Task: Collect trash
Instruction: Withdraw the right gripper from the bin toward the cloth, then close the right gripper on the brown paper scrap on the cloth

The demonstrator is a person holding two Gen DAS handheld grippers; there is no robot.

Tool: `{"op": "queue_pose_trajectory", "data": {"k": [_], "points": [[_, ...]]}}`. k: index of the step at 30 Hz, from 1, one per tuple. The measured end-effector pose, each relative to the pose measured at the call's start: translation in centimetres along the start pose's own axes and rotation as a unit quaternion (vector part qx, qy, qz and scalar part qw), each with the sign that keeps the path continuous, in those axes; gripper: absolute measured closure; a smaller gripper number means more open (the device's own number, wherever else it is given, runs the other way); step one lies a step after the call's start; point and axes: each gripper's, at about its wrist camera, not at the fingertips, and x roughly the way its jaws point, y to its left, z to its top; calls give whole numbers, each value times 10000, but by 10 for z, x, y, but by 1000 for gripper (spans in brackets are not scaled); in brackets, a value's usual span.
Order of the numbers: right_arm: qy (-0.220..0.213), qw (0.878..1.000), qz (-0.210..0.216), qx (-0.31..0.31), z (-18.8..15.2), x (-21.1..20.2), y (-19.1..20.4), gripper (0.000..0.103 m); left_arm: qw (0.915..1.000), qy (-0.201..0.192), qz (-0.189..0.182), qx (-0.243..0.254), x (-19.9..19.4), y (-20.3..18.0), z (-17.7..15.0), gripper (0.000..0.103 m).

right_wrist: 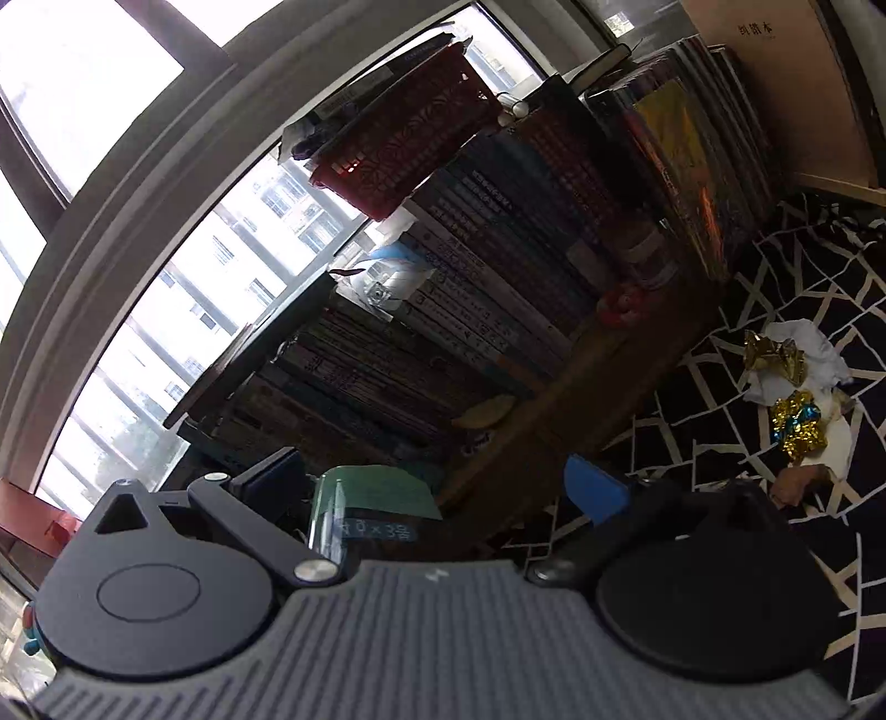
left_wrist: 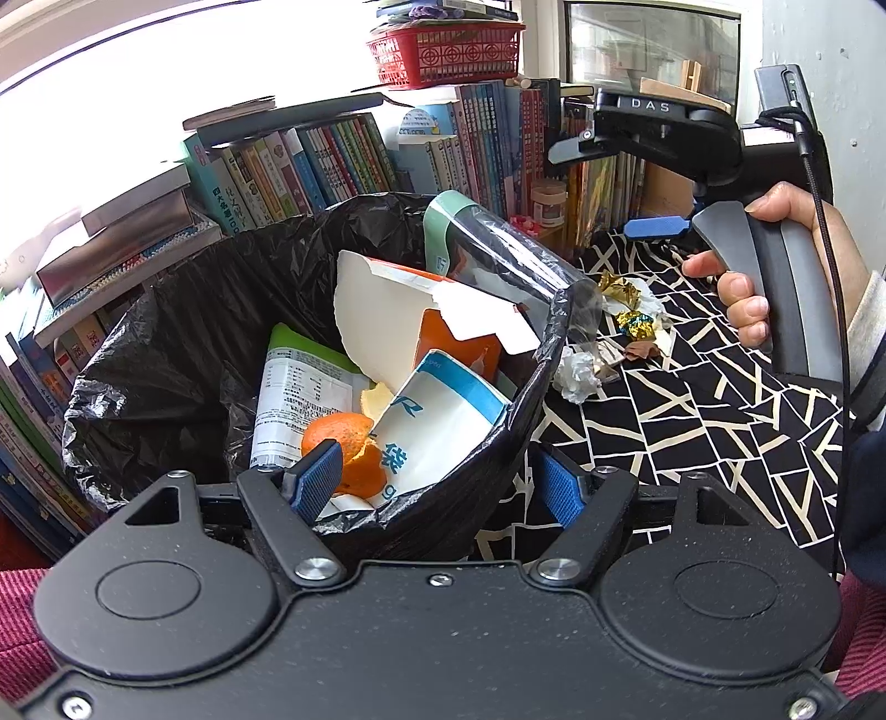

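Observation:
A bin lined with a black bag [left_wrist: 166,354] fills the left wrist view. It holds orange peel [left_wrist: 346,446], a blue-and-white carton [left_wrist: 443,421], torn white card and a green-topped clear plastic package [left_wrist: 487,249] that sticks out over the far rim. My left gripper [left_wrist: 437,482] is open, one pad inside the near rim and one outside. My right gripper [left_wrist: 601,188] [right_wrist: 437,487], held by a hand, is open beside the package [right_wrist: 371,498], nothing clamped. Gold foil wrappers [left_wrist: 620,288] [right_wrist: 769,349] and crumpled tissue [left_wrist: 576,371] lie on the table.
A black-and-white patterned cloth [left_wrist: 692,421] covers the table right of the bin. A row of upright books [left_wrist: 343,160] and a red basket [left_wrist: 448,52] stand behind, in front of a window. A gold-and-blue wrapper [right_wrist: 797,423] and a brown scrap [right_wrist: 803,482] sit near the tissue.

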Motion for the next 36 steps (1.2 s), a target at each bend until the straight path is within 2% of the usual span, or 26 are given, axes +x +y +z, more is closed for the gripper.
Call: {"op": "queue_pose_trajectory", "data": {"k": [3, 8, 12, 16, 19, 28, 32, 33, 34, 35, 36], "points": [[221, 9974, -643, -236, 10, 6, -8, 0, 10000, 4, -5, -7, 0, 0, 0, 29], [499, 9792, -1757, -882, 14, 21, -30, 0, 10000, 5, -2, -4, 0, 0, 0, 29], [480, 9668, -2324, -944, -1, 34, -66, 0, 10000, -12, 17, 26, 1, 0, 0, 29], [700, 9513, -2768, -1162, -17, 55, -96, 7, 10000, -13, 28, 43, 1, -1, 0, 29], [754, 9427, -2974, -1314, -22, 69, -110, 11, 10000, 0, 30, 41, 1, -1, 0, 29], [907, 9443, -3065, -784, -23, 97, -138, 21, 9999, -16, 83, 110, 1, -3, 0, 28], [1154, 9331, -3290, -888, -29, 117, -142, 23, 9999, -22, 95, 129, 2, -3, 0, 28], [1202, 9306, -3343, -886, -31, 120, -144, 27, 9999, -22, 98, 132, 2, -3, 0, 28], [1248, 9287, -3382, -867, -32, 123, -146, 39, 9999, -23, 98, 134, 2, -3, 0, 28], [1239, 9289, -3388, -834, -33, 124, -147, 44, 9999, -22, 97, 136, 2, -3, 0, 28], [1193, 9301, -3385, -783, -33, 123, -146, 57, 9999, -22, 97, 132, 2, -3, 0, 28]]}}
